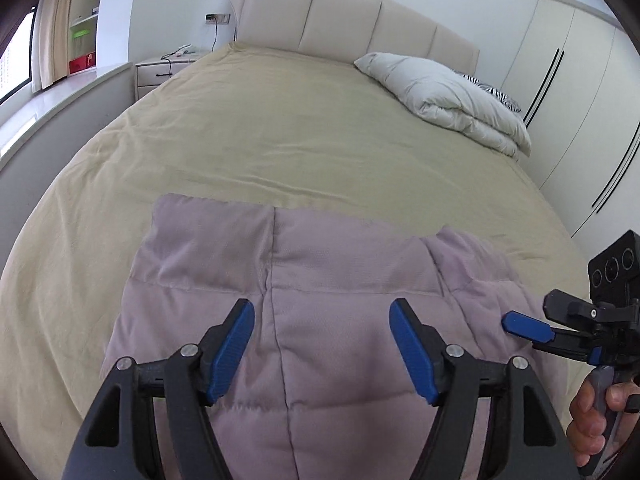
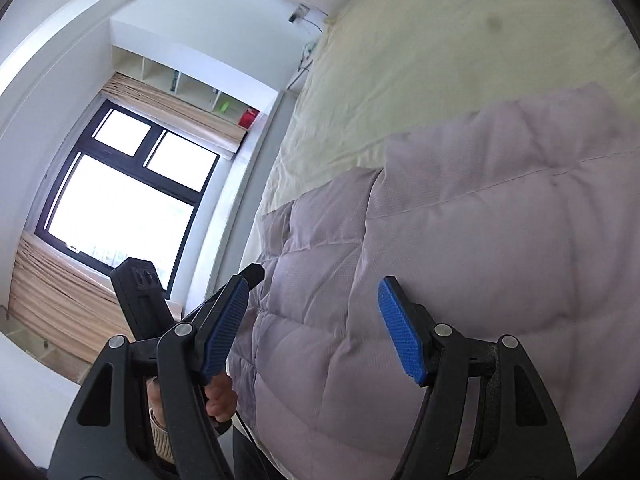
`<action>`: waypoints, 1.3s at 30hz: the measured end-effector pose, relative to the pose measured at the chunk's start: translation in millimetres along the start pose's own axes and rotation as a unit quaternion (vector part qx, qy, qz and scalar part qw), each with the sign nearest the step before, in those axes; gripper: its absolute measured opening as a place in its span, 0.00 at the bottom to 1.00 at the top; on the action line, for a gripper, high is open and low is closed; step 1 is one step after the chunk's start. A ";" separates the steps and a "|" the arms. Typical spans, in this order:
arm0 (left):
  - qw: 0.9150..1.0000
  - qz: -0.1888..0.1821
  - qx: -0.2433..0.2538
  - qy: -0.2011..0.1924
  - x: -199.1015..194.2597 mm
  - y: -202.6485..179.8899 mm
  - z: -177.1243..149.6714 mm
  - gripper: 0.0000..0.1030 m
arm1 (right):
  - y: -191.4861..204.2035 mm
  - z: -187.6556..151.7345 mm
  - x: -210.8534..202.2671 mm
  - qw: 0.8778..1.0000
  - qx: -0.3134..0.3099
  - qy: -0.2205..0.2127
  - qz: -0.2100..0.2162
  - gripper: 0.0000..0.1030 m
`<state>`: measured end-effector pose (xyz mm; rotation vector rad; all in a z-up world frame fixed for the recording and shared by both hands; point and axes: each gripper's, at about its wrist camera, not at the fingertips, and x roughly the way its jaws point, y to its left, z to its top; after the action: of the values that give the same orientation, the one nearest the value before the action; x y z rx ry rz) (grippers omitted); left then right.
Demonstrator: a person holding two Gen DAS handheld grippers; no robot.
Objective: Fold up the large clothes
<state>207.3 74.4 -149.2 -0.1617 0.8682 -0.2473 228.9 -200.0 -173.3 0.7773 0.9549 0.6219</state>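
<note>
A pale lilac quilted jacket (image 1: 304, 300) is lying flat on the beige bed sheet (image 1: 240, 132), filling the lower centre of the left wrist view. A vertical seam is running down its middle, and a folded section is overlapping at its right edge.

The left gripper (image 1: 322, 354) is hovering over the lower part of the jacket at the bottom centre of the frame. Its two blue-padded fingers (image 1: 232, 354) are standing wide apart, with nothing between them.

The right gripper (image 1: 528, 326) is entering from the right edge of the left wrist view, its blue pad lying at the jacket's right border; whether it is touching the fabric cannot be determined there. In the right wrist view, the right gripper (image 2: 314, 330) is occupying the bottom centre, with its fingers spread wide over the quilted fabric and gripping nothing. The person's hand (image 1: 596, 416) is holding its handle at the lower right.

A folded white duvet (image 1: 444, 96) is resting at the upper right of the bed, near the padded headboard (image 1: 344, 12). A window (image 2: 124, 192) is appearing at the left of the right wrist view.
</note>
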 end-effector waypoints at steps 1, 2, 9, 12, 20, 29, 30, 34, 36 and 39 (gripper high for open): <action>1.000 0.015 0.000 0.008 8.8 3.8 2.1 0.71 | -1.4 5.2 13.7 1.000 0.004 0.005 -0.004 0.65; 1.000 0.027 -0.001 0.011 16.3 9.1 4.1 0.71 | -4.2 10.6 24.4 1.000 0.008 0.004 -0.009 0.65; 0.998 0.054 -0.031 0.024 48.0 56.7 10.9 0.77 | -41.1 57.7 26.3 0.997 0.051 -0.052 -0.034 0.64; 0.997 0.056 -0.044 0.032 59.5 67.5 11.9 0.84 | -76.3 65.9 2.7 0.991 0.094 -0.093 -0.037 0.64; 0.997 0.053 -0.052 0.030 65.9 73.8 6.5 0.90 | -139.1 61.7 -39.7 0.978 0.134 -0.157 -0.029 0.61; 0.993 0.039 -0.106 0.029 53.0 96.0 3.0 0.89 | -166.3 45.7 -60.3 0.975 0.130 -0.178 -0.032 0.60; 0.993 0.041 -0.103 0.025 46.4 96.0 1.1 0.89 | -166.6 42.6 -69.3 0.974 0.127 -0.181 -0.053 0.62; 0.995 0.075 -0.069 -0.018 -0.3 89.1 -10.9 0.89 | -177.2 15.2 -120.0 0.960 0.138 -0.204 -0.134 0.63; 0.992 0.097 -0.052 -0.054 -30.1 85.2 -20.0 0.89 | -164.6 -5.5 -149.2 0.949 0.105 -0.233 -0.186 0.63; 0.984 0.136 -0.029 -0.114 -77.4 72.3 -38.5 0.98 | -131.1 -37.7 -187.0 0.931 0.049 -0.277 -0.234 0.63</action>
<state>140.4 163.8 -134.3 -0.1216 0.6616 0.0517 128.4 -406.3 -203.8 0.7234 0.6111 -0.0720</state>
